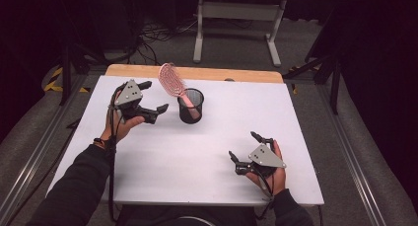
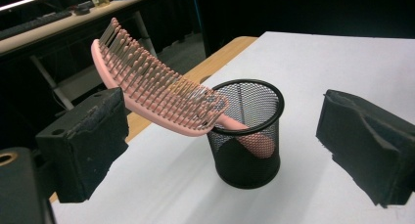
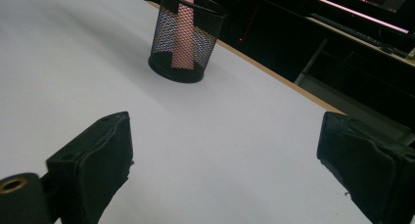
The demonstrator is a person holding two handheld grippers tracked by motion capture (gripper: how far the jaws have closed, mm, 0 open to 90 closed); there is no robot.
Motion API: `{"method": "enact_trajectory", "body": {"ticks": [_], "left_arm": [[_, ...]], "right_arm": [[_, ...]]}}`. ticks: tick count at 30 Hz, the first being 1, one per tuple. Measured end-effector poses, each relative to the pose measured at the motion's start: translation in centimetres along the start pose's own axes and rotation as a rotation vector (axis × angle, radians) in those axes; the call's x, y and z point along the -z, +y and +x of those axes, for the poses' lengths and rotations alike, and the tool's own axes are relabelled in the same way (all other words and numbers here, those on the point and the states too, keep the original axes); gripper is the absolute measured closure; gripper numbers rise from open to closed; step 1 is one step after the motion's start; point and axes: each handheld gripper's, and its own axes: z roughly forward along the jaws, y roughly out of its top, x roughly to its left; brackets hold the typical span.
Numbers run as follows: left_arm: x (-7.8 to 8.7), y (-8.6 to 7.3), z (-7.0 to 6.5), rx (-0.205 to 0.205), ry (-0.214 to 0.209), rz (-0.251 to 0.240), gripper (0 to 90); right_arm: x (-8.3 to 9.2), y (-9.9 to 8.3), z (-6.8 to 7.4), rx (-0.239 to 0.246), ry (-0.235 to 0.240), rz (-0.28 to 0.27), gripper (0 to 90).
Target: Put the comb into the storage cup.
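Note:
A pink hairbrush (image 1: 172,81) stands handle-down in a black mesh cup (image 1: 191,106) at the table's far middle, its bristled head leaning out to the left. In the left gripper view the hairbrush (image 2: 156,92) and cup (image 2: 247,136) sit just ahead of the jaws. My left gripper (image 1: 154,96) hovers open just left of the cup, holding nothing. My right gripper (image 1: 245,146) rests open near the front right, apart from the cup (image 3: 186,40), where the brush handle (image 3: 183,35) shows through the mesh.
A white board (image 1: 197,152) covers the wooden table (image 1: 197,72), whose edge shows along the back. Beyond it stands a white desk frame (image 1: 239,18) on a grey floor. Dark surroundings flank both sides.

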Motion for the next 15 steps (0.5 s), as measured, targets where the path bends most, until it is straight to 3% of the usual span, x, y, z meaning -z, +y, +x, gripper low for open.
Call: {"method": "enact_trajectory", "body": {"ticks": [15], "left_arm": [[0.86,-0.44,-0.94,-0.020,-0.035,-0.001,6.2]], "right_arm": [[0.01,0.11,0.04,0.003,-0.004,-0.004,6.6]]}}
